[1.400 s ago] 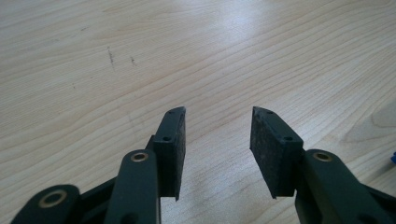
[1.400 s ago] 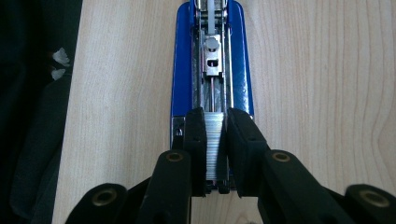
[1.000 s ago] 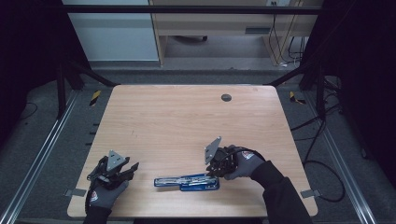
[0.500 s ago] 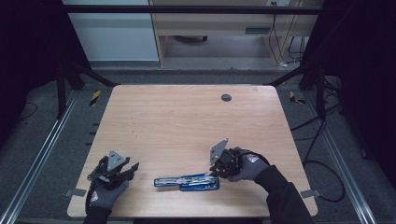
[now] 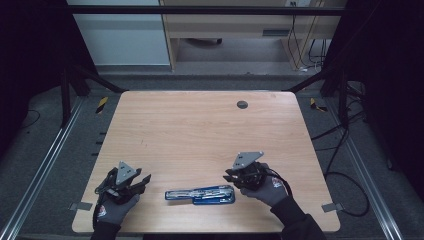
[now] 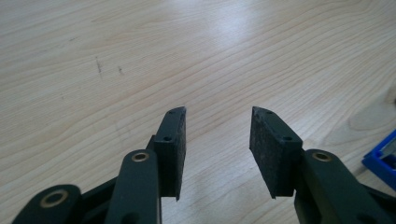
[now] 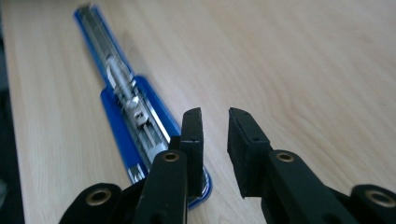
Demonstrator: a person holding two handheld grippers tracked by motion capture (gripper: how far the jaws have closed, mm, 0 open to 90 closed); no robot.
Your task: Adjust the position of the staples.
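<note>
The bench (image 5: 200,130) is a light wood-grain top with a round dark grommet (image 5: 242,104) near its far edge. On it, near the front edge and between the two hands, lies the blue stapler (image 5: 200,194), flat and swung open, its metal staple channel exposed.

The right hand-held gripper (image 5: 231,178) has drawn back from the stapler toward the right over the last second. It now stands just beside the stapler's right end. Its jaws have just been opening; the gap is narrow, and nothing lies between the pads. In the right gripper view the stapler (image 7: 126,98) runs away to the left of the jaws, apart from them. This reads as a release: the stapler appears to be set down, opened, for the next step.

The left hand-held gripper (image 5: 141,181) has stayed in place, left of the stapler and apart from it. Its jaws stand wide over bare wood.

No brand, label or writing can be read; the stapler is somewhat blurred.
</note>
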